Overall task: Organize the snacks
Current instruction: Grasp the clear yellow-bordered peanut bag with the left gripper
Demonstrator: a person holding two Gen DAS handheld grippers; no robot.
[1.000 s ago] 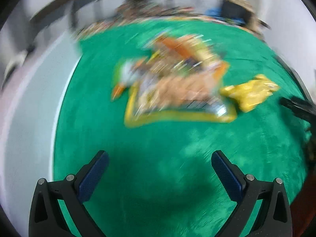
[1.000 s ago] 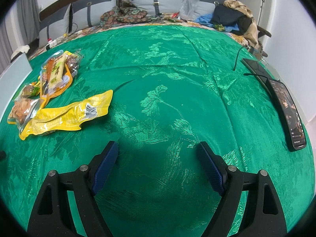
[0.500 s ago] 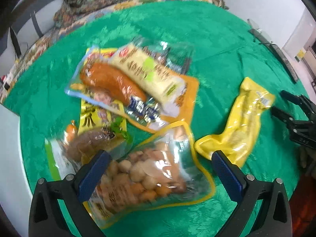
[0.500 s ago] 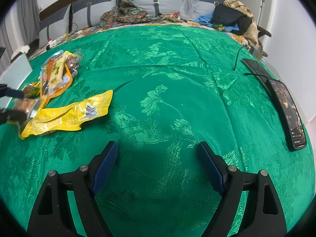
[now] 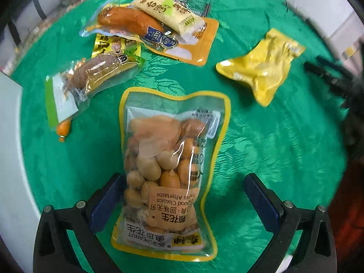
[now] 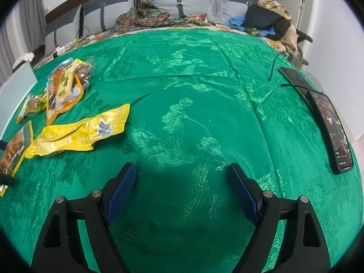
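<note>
Because the peanut bag lies lengthwise between the left fingers, the closing of those fingers across its width is what the next move seems to turn on.

Peanut bag (image 5: 168,170): flat on the green bedspread (image 5: 261,147), long axis running straight away from the left wrist camera, printed end nearest the camera and overlapping the gap between the fingers.

Left gripper (image 5: 182,202): fingers spread wide, holding nothing; the left pad sits just beside or touching the bag's edge, I cannot tell which, while the right pad stands clearly apart from the other edge, so the bag is off-centre toward the left pad.

Yellow packet (image 5: 266,66): crumpled, beyond the bag and to its right, apart from it.

Other snacks (image 5: 157,22): an overlapping pile of sausage and bar packets at the far end, apart from the bag.

Right gripper (image 6: 182,193): fingers wide open and empty over bare bedspread, well away from the snacks, which lie far to its left.

Nearer arm: the left, by a wide margin.

Phone (image 6: 329,132): at the bed's right edge, clear of everything.
</note>
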